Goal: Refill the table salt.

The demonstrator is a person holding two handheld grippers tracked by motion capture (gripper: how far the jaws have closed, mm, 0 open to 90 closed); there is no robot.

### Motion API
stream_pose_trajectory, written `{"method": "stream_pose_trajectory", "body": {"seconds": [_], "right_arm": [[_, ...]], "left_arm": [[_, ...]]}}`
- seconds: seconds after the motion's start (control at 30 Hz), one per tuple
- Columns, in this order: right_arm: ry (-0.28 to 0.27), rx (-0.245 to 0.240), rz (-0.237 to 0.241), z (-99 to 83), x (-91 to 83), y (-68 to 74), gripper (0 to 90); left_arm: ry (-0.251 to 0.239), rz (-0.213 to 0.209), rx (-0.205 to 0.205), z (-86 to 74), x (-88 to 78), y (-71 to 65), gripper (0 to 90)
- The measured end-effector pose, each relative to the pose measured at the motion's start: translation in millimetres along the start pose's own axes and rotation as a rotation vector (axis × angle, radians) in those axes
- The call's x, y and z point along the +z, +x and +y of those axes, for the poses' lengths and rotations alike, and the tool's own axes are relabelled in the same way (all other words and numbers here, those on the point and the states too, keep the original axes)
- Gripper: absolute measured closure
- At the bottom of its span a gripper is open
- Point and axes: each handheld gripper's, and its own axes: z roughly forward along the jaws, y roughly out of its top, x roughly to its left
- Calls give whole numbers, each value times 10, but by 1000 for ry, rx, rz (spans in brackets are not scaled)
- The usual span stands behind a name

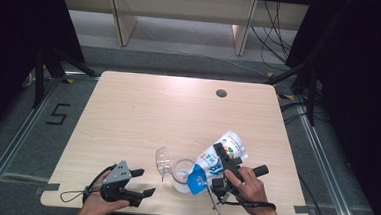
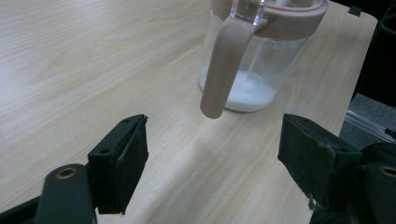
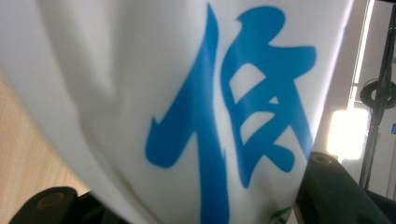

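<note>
Right hand-held gripper [image 1: 225, 164] is clamped on a white pouch [image 1: 220, 157] with blue print, its two black jaws pressing the pouch's sides at about half their spread. In the right gripper view the pouch's white face and a large blue character sit right up against the camera, with a jaw at each lower corner. From the high view the pouch is tilted, its blue lower end [image 1: 197, 180] tipped down over the mouth of a clear jug [image 1: 182, 173], its upper end raised toward the far right. The jug stands upright on the table [image 1: 143, 109] near the front edge, just left of the right hand-held gripper, and has a pinkish rim and handle; its clear lid [image 1: 162, 162] is flipped up on the left side. In the left gripper view the jug [image 2: 252, 70] holds a shallow layer of white at the bottom.

Left hand-held gripper [image 1: 141, 182] rests low near the table's front left, jaws spread wide with nothing between them, pointing toward the jug and apart from it.
</note>
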Motion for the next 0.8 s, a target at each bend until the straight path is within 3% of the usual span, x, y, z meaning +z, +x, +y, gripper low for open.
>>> {"method": "stream_pose_trajectory", "body": {"seconds": [0.3,0.4,0.43,0.5,0.6,0.7,0.73,0.8], "right_arm": [[-1,-1,-6,-1,-2,-6,569],[-23,-56,-24,5,6,-47,571],[-23,-55,-24,4,6,-47,572],[3,2,-10,-3,-5,-2,572],[-14,-28,-16,-3,6,-28,573],[9,9,-4,-5,-11,-3,573],[5,4,-14,-4,-9,-10,573],[-17,-50,-26,4,0,-57,573]], "left_arm": [[-2,-2,-3,0,-1,-2,237],[-4,-3,-5,0,0,-4,237],[-7,-7,-3,0,2,-5,237],[-13,-10,-8,0,5,-11,237],[-7,-7,-3,0,1,-7,237],[-7,-6,-3,1,1,-6,237],[-7,-6,-3,1,2,-6,237],[-7,-7,-3,1,2,-6,237]]}}
